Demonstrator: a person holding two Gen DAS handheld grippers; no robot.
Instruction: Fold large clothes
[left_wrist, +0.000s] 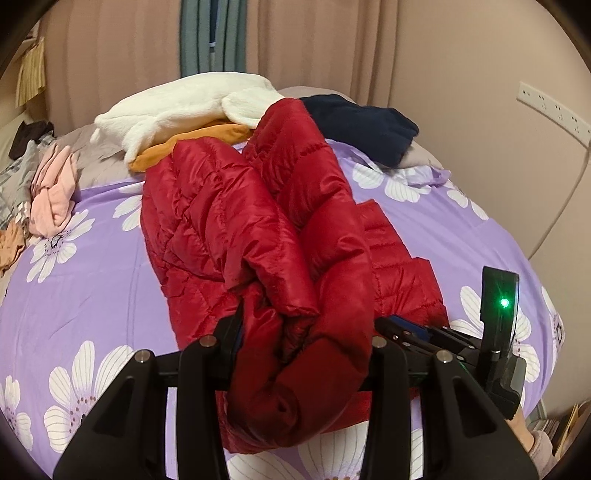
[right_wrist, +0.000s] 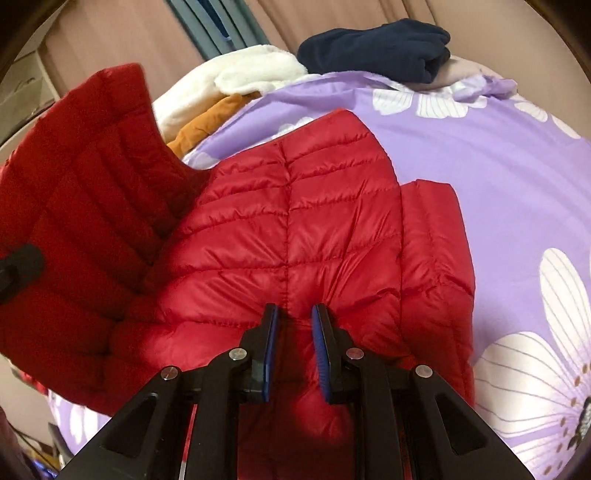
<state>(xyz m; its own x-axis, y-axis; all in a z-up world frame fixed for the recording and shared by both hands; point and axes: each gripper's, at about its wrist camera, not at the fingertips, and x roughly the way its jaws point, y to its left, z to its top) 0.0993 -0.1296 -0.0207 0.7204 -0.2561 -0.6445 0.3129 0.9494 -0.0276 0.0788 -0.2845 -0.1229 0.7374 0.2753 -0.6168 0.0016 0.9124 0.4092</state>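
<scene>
A red quilted puffer jacket (left_wrist: 221, 229) lies on the bed's purple floral cover (left_wrist: 92, 266). In the left wrist view my left gripper (left_wrist: 306, 332) is shut on a thick bunch of the jacket's red fabric and holds it raised; the fabric hides its fingertips. The right gripper's body (left_wrist: 498, 332) shows at the right with a green light. In the right wrist view the jacket (right_wrist: 295, 229) spreads flat, one part lifted at the left. My right gripper (right_wrist: 293, 314) presses on the jacket's near edge, blue pads (right_wrist: 319, 332) a small gap apart with a fold of fabric between them.
At the bed's far end lie a white fleece (left_wrist: 184, 107), an orange garment (left_wrist: 199, 144) and a dark navy garment (left_wrist: 362, 125). Pink clothes (left_wrist: 55, 192) pile at the left edge. Curtains (left_wrist: 295, 40) hang behind. A wall with sockets (left_wrist: 550, 107) stands right.
</scene>
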